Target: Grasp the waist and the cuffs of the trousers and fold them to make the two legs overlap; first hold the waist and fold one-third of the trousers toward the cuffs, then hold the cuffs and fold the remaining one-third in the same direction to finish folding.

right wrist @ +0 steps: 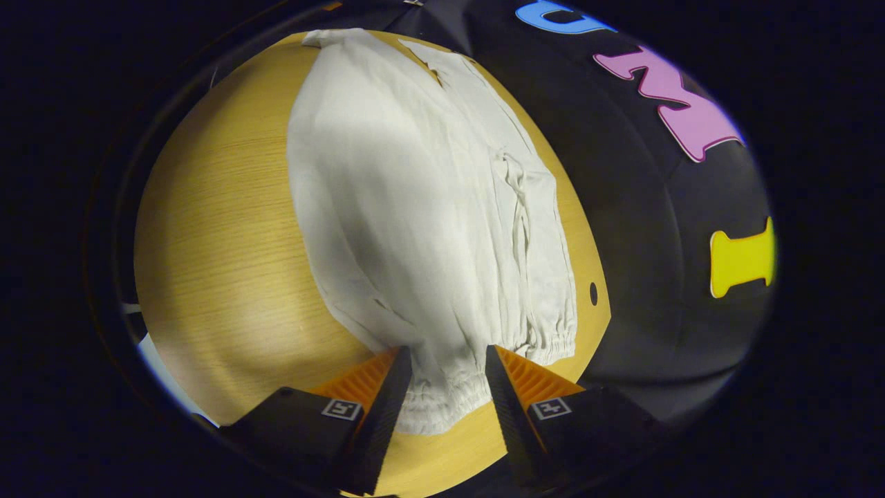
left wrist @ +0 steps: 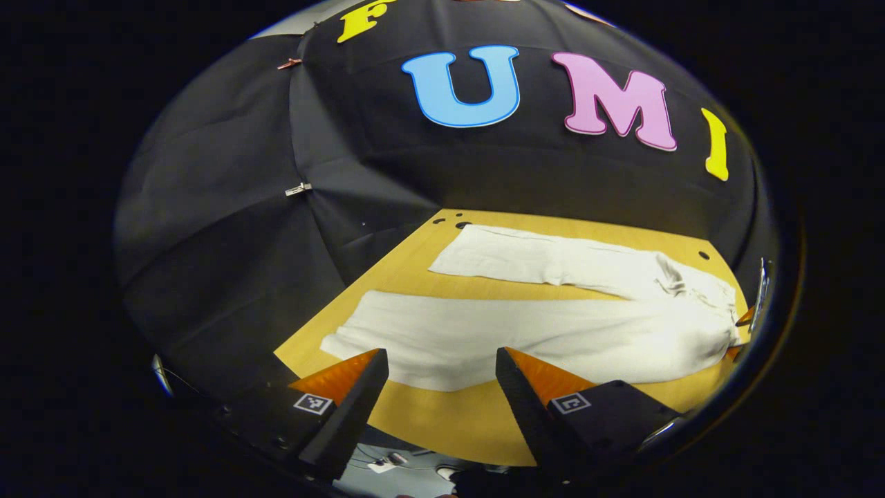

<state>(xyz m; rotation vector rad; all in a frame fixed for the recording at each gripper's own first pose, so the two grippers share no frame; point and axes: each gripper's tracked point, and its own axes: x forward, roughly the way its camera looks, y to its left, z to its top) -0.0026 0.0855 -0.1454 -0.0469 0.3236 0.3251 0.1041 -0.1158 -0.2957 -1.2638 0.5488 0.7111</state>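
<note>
White trousers point(left wrist: 553, 332) lie flat on the wooden table point(left wrist: 442, 415), legs spread apart in a narrow V. The cuffs point left and the waist lies at the right. My left gripper point(left wrist: 441, 356) is open and hovers at the near edge of the near leg, around its middle. In the right gripper view the trousers point(right wrist: 415, 207) stretch away from me. My right gripper point(right wrist: 446, 353) is open, and the elastic waistband's point(right wrist: 442, 401) near corner lies between its fingers. A sliver of that gripper point(left wrist: 745, 317) shows at the waist in the left gripper view.
The black cloth wall point(left wrist: 276, 207) closes off the far and left sides of the table. Small holes point(left wrist: 460, 225) mark the tabletop near its far corners. Bare wood point(right wrist: 221, 242) lies on the left of the trousers in the right gripper view.
</note>
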